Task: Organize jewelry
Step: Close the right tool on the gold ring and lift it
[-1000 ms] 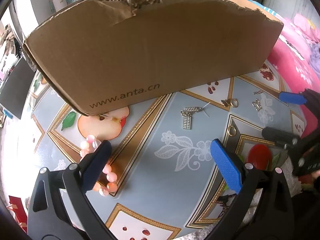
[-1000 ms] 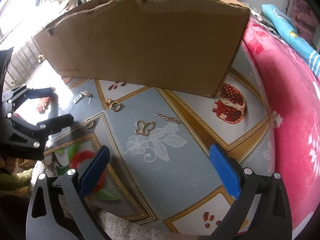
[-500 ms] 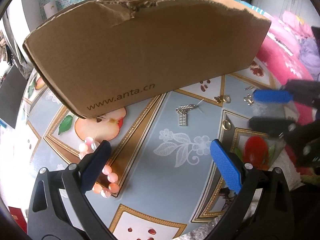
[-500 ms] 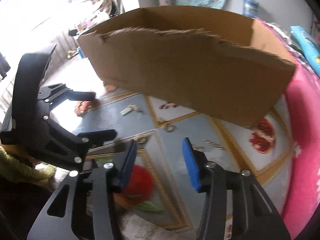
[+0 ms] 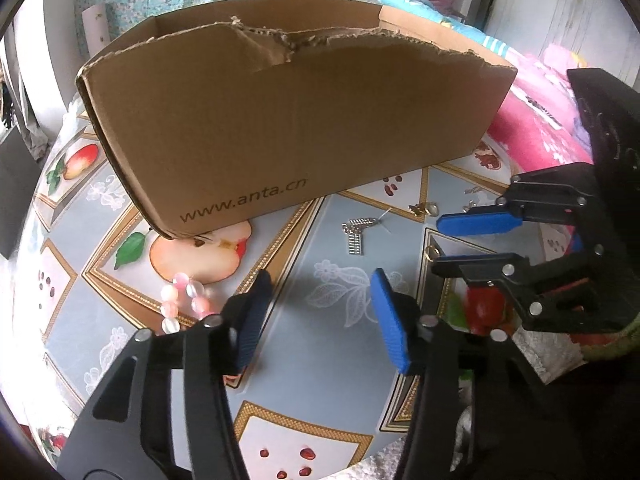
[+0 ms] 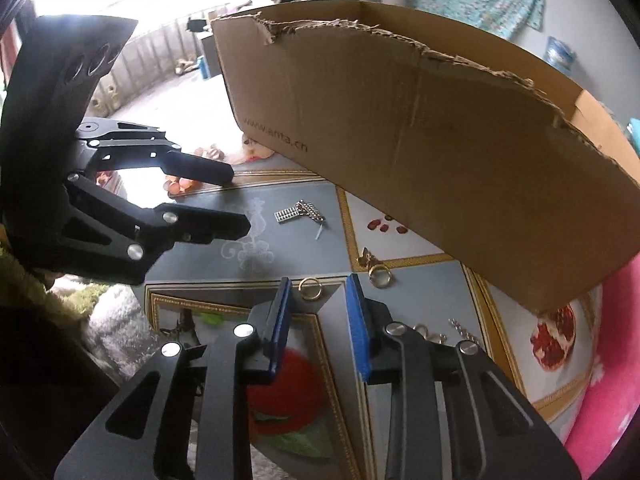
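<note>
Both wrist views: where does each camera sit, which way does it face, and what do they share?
Left wrist: on the left gripper, angled down at the table and cardboard box; right gripper at right.
Right wrist: on the right gripper, jaws empty, near a gold ring; left gripper at left.
Shared: box, silver abacus charm, pink bead bracelet.

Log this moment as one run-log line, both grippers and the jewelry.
left gripper: empty, jaws just closing | right gripper: empty, jaws just closing, near gold ring | jewelry: on table | cardboard box: upright
</note>
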Tool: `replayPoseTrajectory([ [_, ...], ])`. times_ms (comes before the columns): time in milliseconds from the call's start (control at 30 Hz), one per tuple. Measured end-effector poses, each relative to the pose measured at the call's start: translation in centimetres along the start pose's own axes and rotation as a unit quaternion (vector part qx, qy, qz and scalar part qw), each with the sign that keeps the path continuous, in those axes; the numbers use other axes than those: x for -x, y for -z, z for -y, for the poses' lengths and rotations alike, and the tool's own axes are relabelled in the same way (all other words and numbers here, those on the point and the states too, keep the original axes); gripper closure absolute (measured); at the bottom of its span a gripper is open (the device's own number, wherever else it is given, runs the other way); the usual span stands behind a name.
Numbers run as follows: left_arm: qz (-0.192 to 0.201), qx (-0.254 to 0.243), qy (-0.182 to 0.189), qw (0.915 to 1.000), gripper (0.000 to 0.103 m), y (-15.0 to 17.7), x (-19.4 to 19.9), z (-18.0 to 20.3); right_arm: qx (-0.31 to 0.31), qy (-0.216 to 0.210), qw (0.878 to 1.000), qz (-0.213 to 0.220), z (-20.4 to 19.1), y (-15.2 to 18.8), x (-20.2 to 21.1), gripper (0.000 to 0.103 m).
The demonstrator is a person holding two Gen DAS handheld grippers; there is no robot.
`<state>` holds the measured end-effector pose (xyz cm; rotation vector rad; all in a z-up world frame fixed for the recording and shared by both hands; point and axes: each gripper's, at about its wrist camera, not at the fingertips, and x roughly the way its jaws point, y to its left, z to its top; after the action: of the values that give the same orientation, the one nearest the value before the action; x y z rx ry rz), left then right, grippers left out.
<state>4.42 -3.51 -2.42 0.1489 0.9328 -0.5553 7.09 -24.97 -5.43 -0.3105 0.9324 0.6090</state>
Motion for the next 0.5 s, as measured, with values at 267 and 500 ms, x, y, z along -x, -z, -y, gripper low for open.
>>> replayPoseTrajectory([
  [267,-0.002,0.004,0.016,0.9999,0.076,-0.2,-0.3,0.3,0.04,-0.032,0.999,0.005,-0.1,0.1,-0.1,0.09],
  [500,-0.006,-0.005,0.02,0.9998,0.08,-0.5,-1.0,1.5,0.01,-0.052,0.998,0.014,0.8,0.4,0.0,0.091],
])
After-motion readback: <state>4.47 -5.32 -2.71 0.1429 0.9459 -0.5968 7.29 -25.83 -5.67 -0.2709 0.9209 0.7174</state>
